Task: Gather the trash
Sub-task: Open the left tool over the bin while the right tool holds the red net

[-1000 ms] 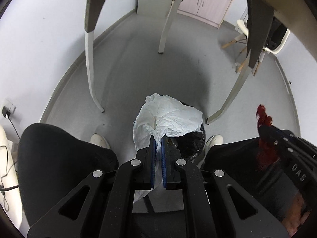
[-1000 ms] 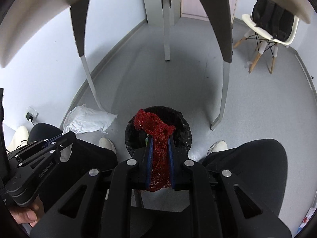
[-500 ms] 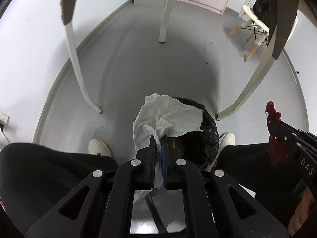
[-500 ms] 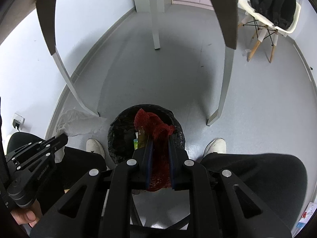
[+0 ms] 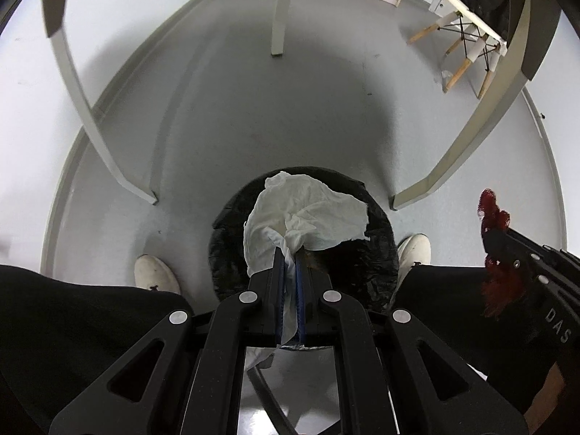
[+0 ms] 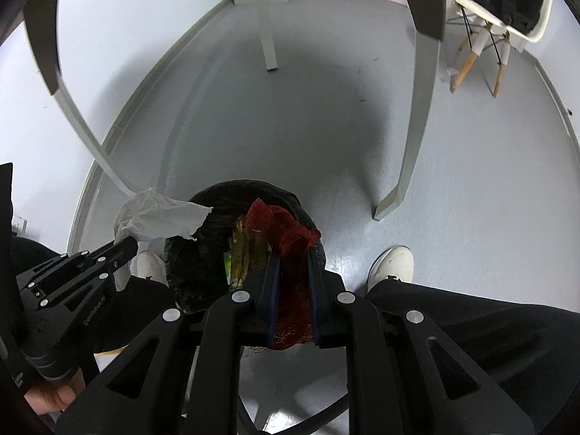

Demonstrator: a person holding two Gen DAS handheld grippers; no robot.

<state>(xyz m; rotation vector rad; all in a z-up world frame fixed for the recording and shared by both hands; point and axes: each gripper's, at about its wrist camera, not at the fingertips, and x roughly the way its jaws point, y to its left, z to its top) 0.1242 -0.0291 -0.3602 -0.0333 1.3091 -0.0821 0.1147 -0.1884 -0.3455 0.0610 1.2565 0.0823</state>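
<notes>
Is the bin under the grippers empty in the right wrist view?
No. Inside the black-lined bin, yellowish-green wrappers already lie beside the red mesh clamped in the right gripper.

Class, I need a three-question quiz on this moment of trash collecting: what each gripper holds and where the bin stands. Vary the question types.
1. True or false: the left gripper has its jaws shut on a white paper towel.
2. Multiple choice: what does the right gripper hold? A) a green bottle B) a red mesh bag C) nothing
3. Fill in: the black-lined trash bin stands on the floor between the person's white ____.

Key
1. True; the towel is pinched and hangs over the bin.
2. B; the mesh is clamped between the jaws, above the bin's opening.
3. Shoes; one shows on each side of the bin.
</notes>
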